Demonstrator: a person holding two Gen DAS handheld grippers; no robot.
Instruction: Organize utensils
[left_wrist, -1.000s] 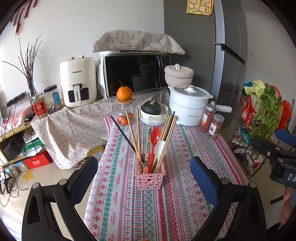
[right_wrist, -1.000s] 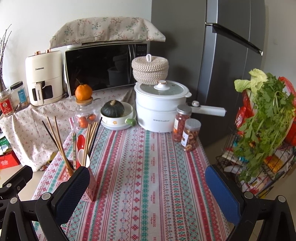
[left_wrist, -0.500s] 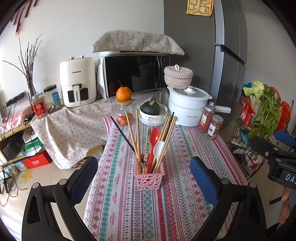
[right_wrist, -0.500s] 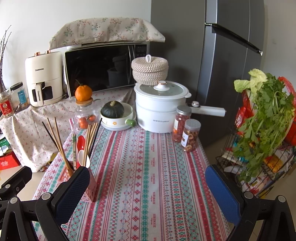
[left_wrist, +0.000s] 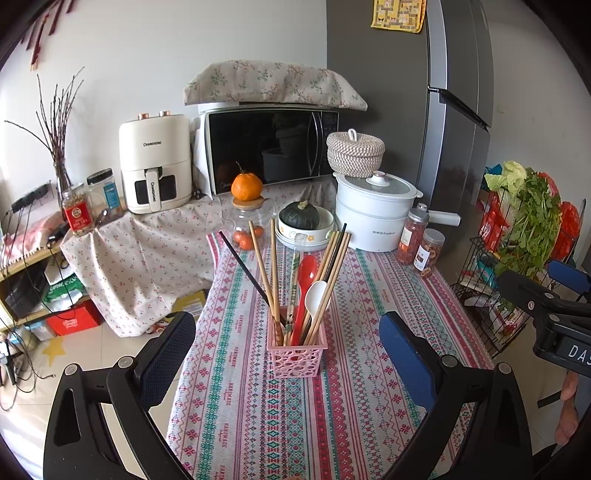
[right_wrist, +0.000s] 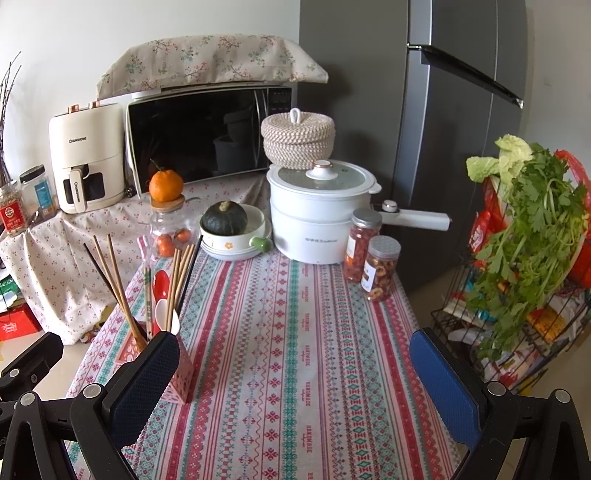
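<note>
**Utensil holder on patterned counter, both grippers empty**

Left gripper (left_wrist: 288, 343): blue-padded fingers (left_wrist: 166, 354) spread wide apart, grasping nothing, hovering above the counter (left_wrist: 369, 295) with its striped red, green and white woven cloth. Framed between them, apart from both pads: one pink perforated plastic square basket (left_wrist: 296, 356), standing upright on the cloth.

Basket contents, all upright or leaning: several light wooden chopsticks (left_wrist: 264, 271), one black chopstick (left_wrist: 243, 267) leaning left, one red plastic spoon (left_wrist: 304, 280), one white plastic spoon (left_wrist: 316, 297).

Right gripper (right_wrist: 293, 363): blue-padded fingers (right_wrist: 443, 380) likewise released and empty, over bare cloth; the basket sits just behind its left pad.

Far end of counter: white electric pot with glass lid (right_wrist: 317, 214), two clear lidded snack jars (right_wrist: 380, 266), dark green squash in a white bowl (right_wrist: 225, 219), orange fruit atop a glass jar (right_wrist: 166, 184).

Beyond the counter's right edge: black wire rack of leafy greens (right_wrist: 524, 229).
</note>
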